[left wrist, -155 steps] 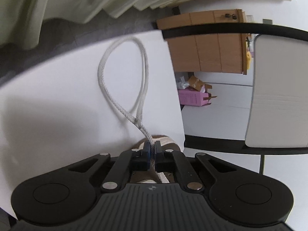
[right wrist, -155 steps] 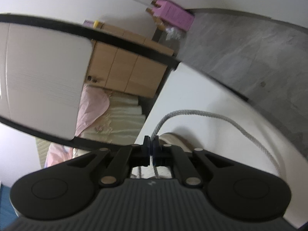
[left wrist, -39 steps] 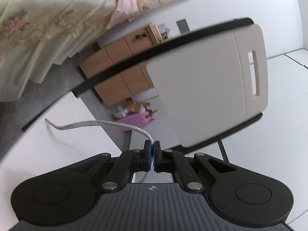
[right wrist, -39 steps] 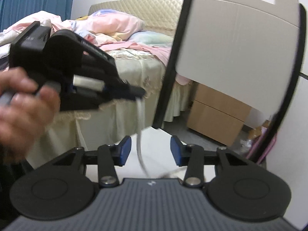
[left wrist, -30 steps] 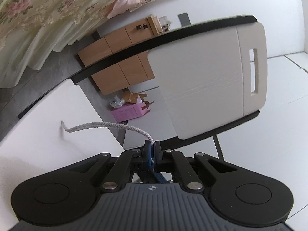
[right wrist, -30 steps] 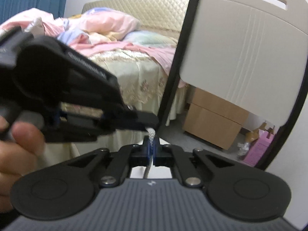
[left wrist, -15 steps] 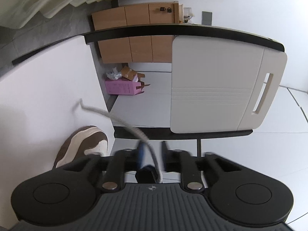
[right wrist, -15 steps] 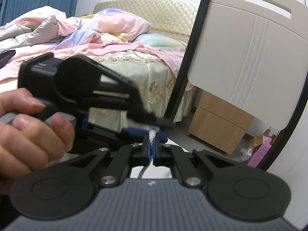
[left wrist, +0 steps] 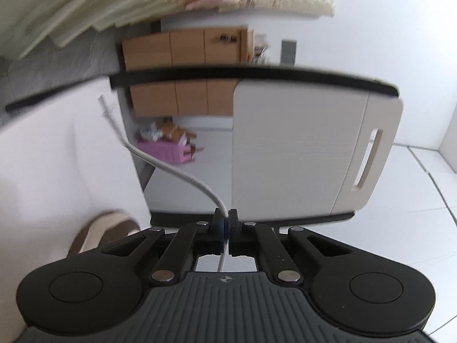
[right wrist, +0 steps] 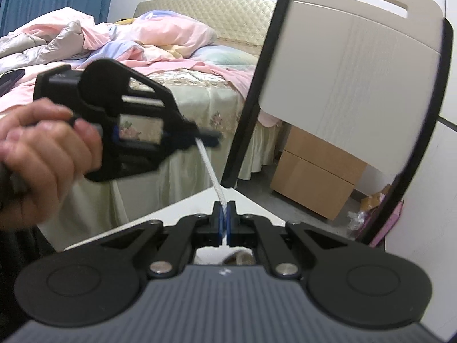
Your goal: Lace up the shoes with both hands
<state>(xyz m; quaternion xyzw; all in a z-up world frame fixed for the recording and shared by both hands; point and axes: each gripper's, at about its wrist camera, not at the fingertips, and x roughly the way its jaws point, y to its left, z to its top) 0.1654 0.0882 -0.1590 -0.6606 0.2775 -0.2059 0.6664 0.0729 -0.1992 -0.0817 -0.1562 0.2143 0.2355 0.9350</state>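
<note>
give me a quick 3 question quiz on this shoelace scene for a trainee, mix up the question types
1. True or false: the right gripper is shut on the white shoelace.
2. Multiple choice: in the left wrist view, where is the brown and cream shoe?
A. on the bed
B. on the white table, lower left of the left gripper
C. on the chair seat
3. Fill in: in the right wrist view, the lace runs from the right gripper up to the tip of the ____ gripper.

Key: 1 true; 2 B; 3 left
</note>
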